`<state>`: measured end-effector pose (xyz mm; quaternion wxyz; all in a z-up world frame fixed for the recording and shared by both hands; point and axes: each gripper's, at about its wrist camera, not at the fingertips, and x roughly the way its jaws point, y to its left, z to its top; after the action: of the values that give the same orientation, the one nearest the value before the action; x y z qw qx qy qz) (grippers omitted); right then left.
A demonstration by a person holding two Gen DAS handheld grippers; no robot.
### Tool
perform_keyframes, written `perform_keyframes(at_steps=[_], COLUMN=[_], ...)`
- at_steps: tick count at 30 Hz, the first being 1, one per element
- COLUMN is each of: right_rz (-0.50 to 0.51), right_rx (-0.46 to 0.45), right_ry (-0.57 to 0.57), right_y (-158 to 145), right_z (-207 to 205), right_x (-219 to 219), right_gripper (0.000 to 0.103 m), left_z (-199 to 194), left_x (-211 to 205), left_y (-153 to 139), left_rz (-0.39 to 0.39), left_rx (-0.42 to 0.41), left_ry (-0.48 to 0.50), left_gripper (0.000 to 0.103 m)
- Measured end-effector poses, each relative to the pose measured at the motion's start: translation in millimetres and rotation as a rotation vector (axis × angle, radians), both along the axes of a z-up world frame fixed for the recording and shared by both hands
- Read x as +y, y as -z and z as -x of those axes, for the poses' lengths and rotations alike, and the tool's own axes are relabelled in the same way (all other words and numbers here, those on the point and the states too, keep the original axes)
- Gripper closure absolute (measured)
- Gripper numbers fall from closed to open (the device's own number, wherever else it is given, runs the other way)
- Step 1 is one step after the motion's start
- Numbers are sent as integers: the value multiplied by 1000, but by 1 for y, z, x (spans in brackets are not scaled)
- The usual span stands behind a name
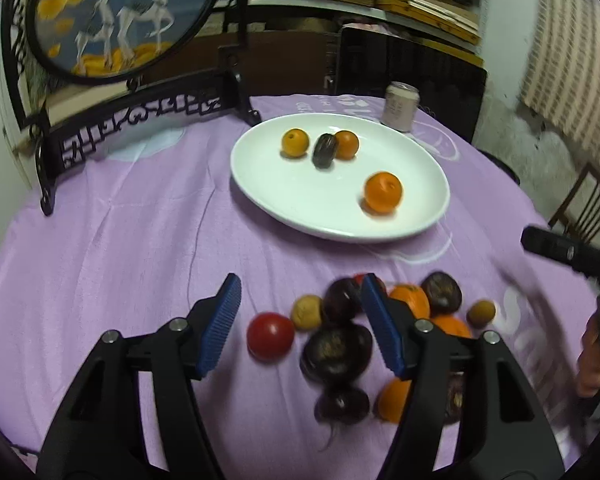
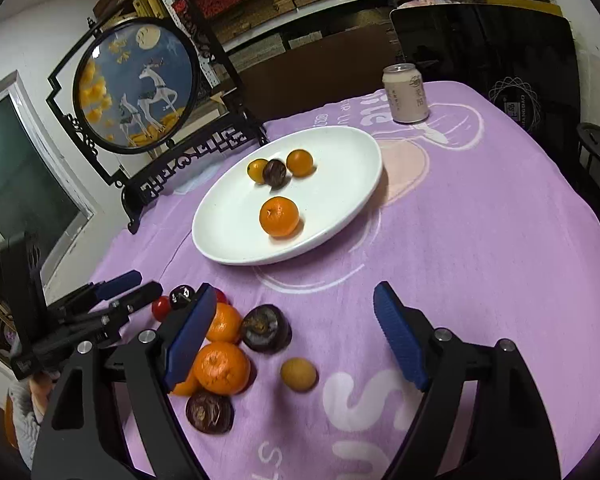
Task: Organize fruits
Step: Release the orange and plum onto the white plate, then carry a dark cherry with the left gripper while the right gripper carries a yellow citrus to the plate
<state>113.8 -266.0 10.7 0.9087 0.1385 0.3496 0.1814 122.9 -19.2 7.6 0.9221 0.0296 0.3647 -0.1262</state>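
Note:
A white plate [image 1: 280, 196] [image 2: 228, 236] holds a big orange [image 1: 383, 193] [image 2: 279, 216], two small oranges and a dark fruit [image 1: 324, 151]. Nearer, loose fruit lies piled on the purple cloth: a red tomato [image 1: 270, 336], dark fruits [image 1: 336, 350] [image 2: 266, 328], oranges [image 2: 222, 368] and a small tan fruit [image 2: 299, 375]. My left gripper [image 1: 300, 292] hangs open over the pile's left part, nothing pressed between its blue pads. My right gripper [image 2: 296, 296] is open over the pile's right side, with the tan fruit below the gap. The left gripper [image 2: 138, 284] also shows at the left edge.
A drink can [image 1: 400, 106] [image 2: 406, 94] stands behind the plate. A round deer picture in a black carved stand [image 1: 120, 16] [image 2: 136, 84] fills the table's back left. A dark chair back [image 2: 480, 60] rises behind the table, and shelves line the wall.

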Motion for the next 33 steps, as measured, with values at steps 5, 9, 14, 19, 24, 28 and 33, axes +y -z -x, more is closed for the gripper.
perform_keyframes(at_steps=[5, 9, 14, 19, 24, 28, 33], right_rz=[-10, -10, 7, 49, 82, 84, 139], right_rx=[6, 13, 16, 34, 49, 45, 72], right_ry=[0, -2, -10, -20, -17, -24, -57], right_y=[-1, -1, 0, 5, 11, 11, 24], right_z=[3, 2, 2, 0, -1, 4, 16], right_x=[-3, -3, 0, 6, 8, 4, 8], right_gripper=[22, 22, 22, 22, 22, 22, 30], left_z=[9, 7, -1, -7, -12, -7, -7], left_x=[-21, -28, -28, -33, -32, -24, -9], left_y=[6, 13, 18, 22, 29, 18, 8], left_rz=[-91, -118, -101, -80, -31, -20, 14], left_rx=[-50, -53, -25, -19, 32, 0, -15], left_ry=[53, 79, 85, 121, 174, 150, 107], left_gripper=[38, 38, 38, 57, 75, 75, 75])
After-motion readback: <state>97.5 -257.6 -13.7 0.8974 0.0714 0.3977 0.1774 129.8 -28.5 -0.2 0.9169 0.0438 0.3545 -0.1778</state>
